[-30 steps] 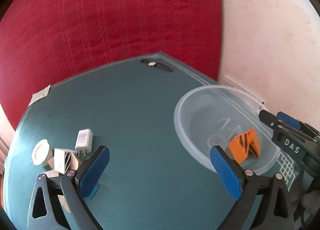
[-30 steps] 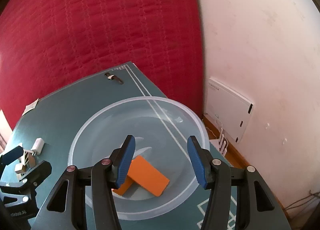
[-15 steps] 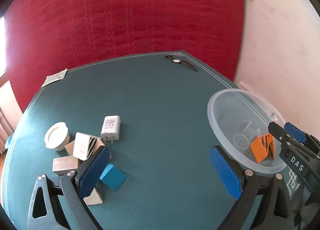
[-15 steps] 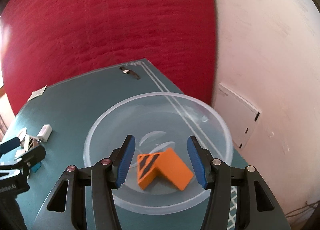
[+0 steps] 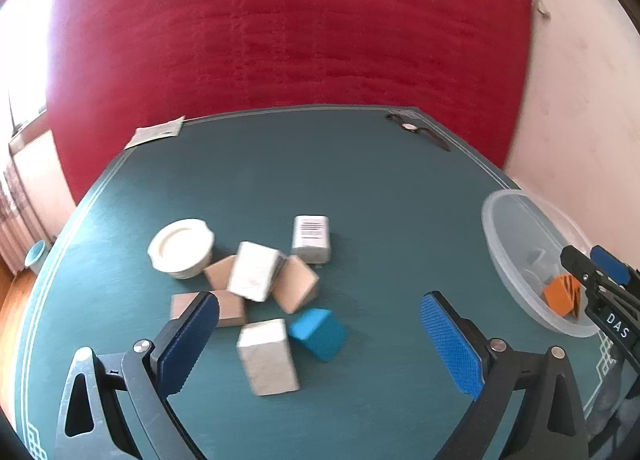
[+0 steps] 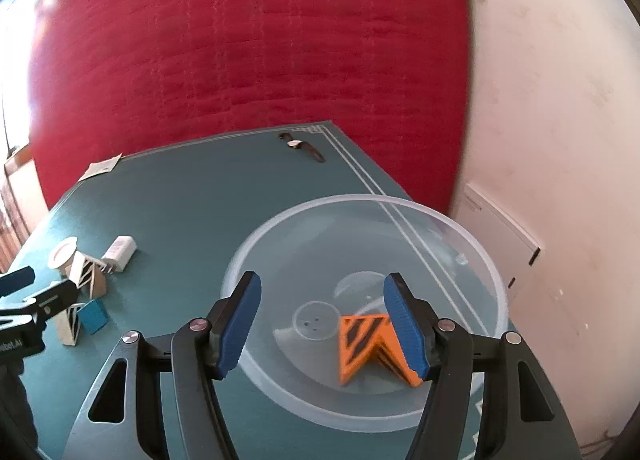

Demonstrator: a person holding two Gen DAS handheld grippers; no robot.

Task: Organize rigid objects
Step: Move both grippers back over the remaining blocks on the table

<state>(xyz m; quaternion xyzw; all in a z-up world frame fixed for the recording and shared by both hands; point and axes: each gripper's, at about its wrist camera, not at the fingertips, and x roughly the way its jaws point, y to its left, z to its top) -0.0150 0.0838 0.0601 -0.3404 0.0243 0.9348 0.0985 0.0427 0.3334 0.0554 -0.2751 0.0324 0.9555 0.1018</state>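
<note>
A: Where are the left tongs [image 5: 320, 344] now?

B: Spread wide and empty above the teal table [image 5: 380, 196]. A second ago they looked mostly at the clear bowl [image 5: 516, 256]; since then they have swung left, and the pile of loose pieces has come into the middle of their view.

A: What is in that pile?

B: A blue block [image 5: 318, 334] and a pale block [image 5: 267, 356] lie nearest, between the two fingers. Behind them are three wooden blocks, one [image 5: 296, 288] leaning against a white striped block [image 5: 256, 276]. A white charger [image 5: 311, 238] and a round white lid [image 5: 182, 246] sit at the back of the group. All of it is blurred by motion.

A: And the right tongs [image 6: 322, 326]?

B: Also spread, holding nothing, hanging over the bowl [image 6: 490, 268]. The orange striped block [image 6: 366, 344] lies on the bowl's floor, close to the right finger. A second ago it lay flat under the left finger; now it stands as a tented wedge with the stripes facing up.

A: Anything else on the table?

B: A wristwatch [image 5: 416, 130] at the far edge and a slip of paper [image 5: 156, 134] at the far left corner, both well apart from the pile.
</note>
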